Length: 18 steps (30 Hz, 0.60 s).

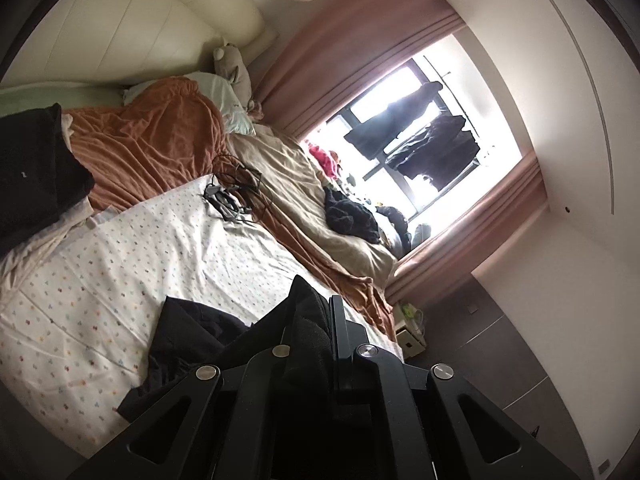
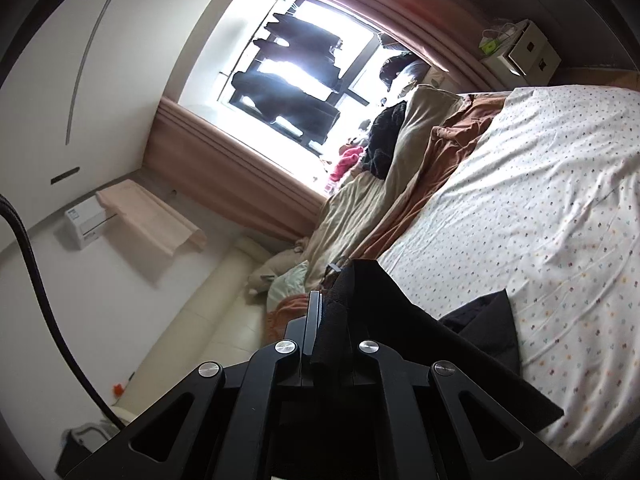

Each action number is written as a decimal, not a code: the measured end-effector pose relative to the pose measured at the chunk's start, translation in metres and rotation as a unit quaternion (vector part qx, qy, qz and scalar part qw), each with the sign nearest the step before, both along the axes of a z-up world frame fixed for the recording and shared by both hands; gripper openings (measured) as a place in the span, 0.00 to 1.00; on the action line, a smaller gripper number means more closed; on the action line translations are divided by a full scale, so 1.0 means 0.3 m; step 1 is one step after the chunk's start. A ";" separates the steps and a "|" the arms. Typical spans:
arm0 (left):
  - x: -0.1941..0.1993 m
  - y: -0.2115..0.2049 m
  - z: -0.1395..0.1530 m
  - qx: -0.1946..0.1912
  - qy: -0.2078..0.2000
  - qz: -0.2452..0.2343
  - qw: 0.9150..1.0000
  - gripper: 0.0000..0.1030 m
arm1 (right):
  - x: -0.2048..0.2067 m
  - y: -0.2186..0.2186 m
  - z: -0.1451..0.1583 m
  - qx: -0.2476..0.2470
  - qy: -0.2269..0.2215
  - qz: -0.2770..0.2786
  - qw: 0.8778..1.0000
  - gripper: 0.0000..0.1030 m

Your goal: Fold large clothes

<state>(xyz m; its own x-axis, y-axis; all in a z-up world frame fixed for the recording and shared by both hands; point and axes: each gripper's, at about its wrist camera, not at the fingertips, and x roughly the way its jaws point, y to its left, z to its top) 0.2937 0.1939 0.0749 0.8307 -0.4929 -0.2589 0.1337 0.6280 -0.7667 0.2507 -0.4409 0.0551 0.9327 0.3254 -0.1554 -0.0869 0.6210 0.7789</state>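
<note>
A black garment [image 1: 192,336] hangs from both grippers over a bed with a white dotted sheet [image 1: 132,264]. My left gripper [image 1: 316,312] is shut on one bunched edge of the garment, lifted above the sheet. My right gripper [image 2: 332,300] is shut on another edge of the black garment [image 2: 472,344], which drapes down to the right over the dotted sheet [image 2: 540,208]. Both views are tilted.
An orange blanket [image 1: 152,140] and a beige duvet [image 1: 296,184] lie across the bed. A tangle of cables and glasses [image 1: 232,196] sits on the sheet. A black clothes pile [image 1: 36,168] is at the left. A window [image 1: 420,132] with pink curtains is behind.
</note>
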 end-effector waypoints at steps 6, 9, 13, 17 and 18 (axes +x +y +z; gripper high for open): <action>0.216 -0.048 -0.086 0.026 0.029 -0.002 0.999 0.04 | 0.214 -0.016 -0.081 -0.013 0.037 -0.002 0.999 0.04; 0.308 -0.068 -0.156 0.036 0.048 0.000 0.998 0.04 | 0.303 -0.029 -0.152 -0.015 0.059 -0.004 0.998 0.04; 0.417 -0.081 -0.272 0.047 0.078 0.001 0.996 0.04 | 0.403 -0.050 -0.257 -0.011 0.089 -0.003 0.996 0.04; 0.504 -0.090 -0.384 0.050 0.108 0.005 0.993 0.04 | 0.488 -0.054 -0.365 -0.011 0.119 0.000 0.993 0.04; 0.526 -0.092 -0.416 0.051 0.118 0.006 0.992 0.04 | 0.507 -0.057 -0.389 -0.011 0.126 0.000 0.992 0.04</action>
<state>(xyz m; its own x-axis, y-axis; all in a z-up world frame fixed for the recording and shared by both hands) 0.4514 0.1662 -0.0499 0.7471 -0.4445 -0.4942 -0.0497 0.7041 -0.7083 0.4028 -0.4579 -0.0615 0.8631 0.3193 -0.3912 0.1097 0.6375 0.7626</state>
